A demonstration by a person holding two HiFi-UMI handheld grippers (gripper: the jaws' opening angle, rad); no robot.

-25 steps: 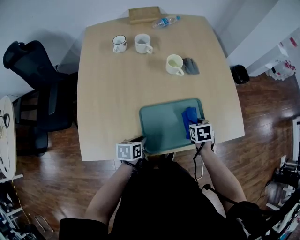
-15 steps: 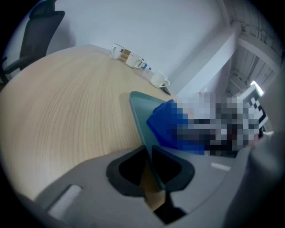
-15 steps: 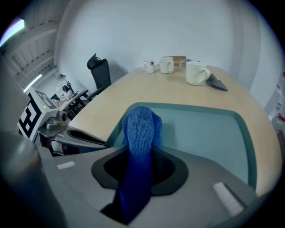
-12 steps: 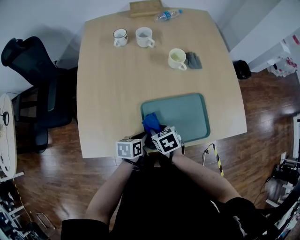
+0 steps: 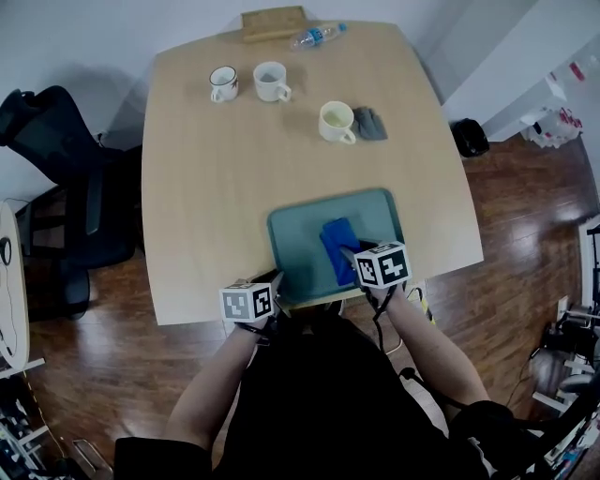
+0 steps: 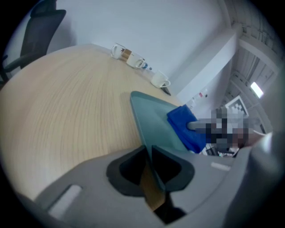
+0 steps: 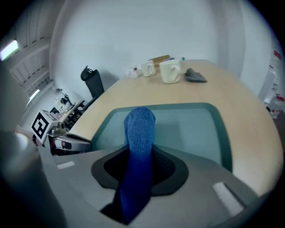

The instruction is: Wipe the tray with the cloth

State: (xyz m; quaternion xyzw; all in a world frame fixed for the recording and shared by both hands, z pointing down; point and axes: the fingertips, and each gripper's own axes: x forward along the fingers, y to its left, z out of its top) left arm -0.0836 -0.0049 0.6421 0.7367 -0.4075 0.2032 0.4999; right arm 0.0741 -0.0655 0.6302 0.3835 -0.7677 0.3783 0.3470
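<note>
A teal tray [image 5: 296, 242] lies at the near edge of the wooden table [image 5: 216, 169]. My right gripper [image 5: 349, 255] is shut on a blue cloth [image 5: 337, 246], which rests on the middle of the tray's floor. In the right gripper view the blue cloth [image 7: 140, 147] is pinched between the jaws and reaches forward onto the tray [image 7: 196, 129]. My left gripper [image 5: 275, 281] is shut on the tray's near left rim. In the left gripper view the tray's rim [image 6: 144, 129] runs straight into the closed jaws of the left gripper [image 6: 148, 153], and the blue cloth [image 6: 185, 127] shows farther along.
Far across the table stand three mugs [image 5: 222, 83] [image 5: 270, 82] [image 5: 336, 122], a grey rag [image 5: 369, 123], a water bottle [image 5: 314, 37] and a wooden block [image 5: 273, 22]. A black office chair [image 5: 56, 178] stands left of the table.
The right gripper has swept the blue cloth from the tray's right side to its near left corner, then back to the middle. The left gripper has kept its hold on the rim.
</note>
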